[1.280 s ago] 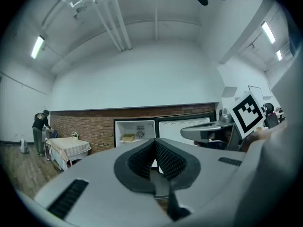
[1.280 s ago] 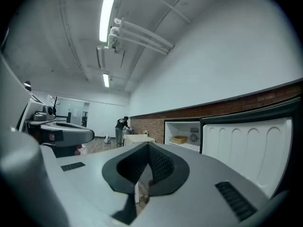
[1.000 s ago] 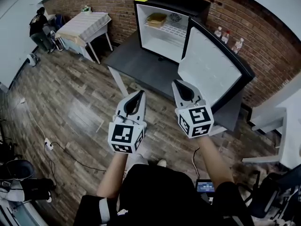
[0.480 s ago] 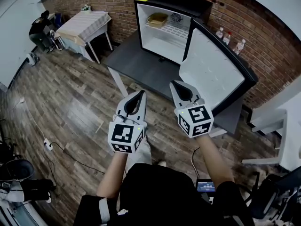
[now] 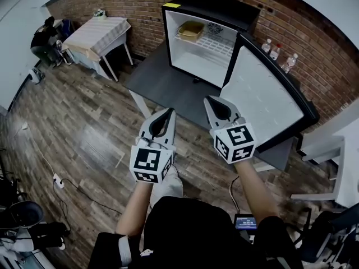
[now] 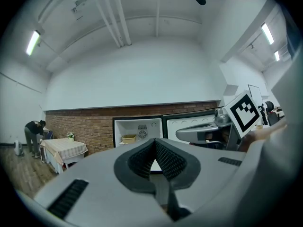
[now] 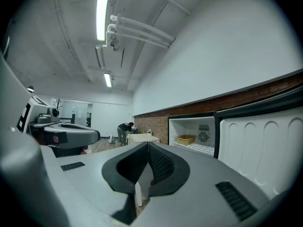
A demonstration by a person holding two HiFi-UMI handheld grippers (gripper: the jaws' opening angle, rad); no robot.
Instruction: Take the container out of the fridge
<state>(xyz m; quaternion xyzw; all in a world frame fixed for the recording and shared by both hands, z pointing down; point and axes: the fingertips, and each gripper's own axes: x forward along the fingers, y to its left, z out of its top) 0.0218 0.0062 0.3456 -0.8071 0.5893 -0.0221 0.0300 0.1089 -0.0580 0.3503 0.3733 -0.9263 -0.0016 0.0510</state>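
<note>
The fridge is standing open, the container sitting untaken inside, with the left gripper and right gripper hovering well apart from it, both pressed together and empty.

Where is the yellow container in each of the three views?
Head view: yellow container top centre, inside the fridge.
Left gripper view: container just left of centre.
Right gripper view: container right of centre.
Shared landmark: the round fan beside it.

Shallow yellow container, on upper wire shelf (left side), black fridge, door open
</note>
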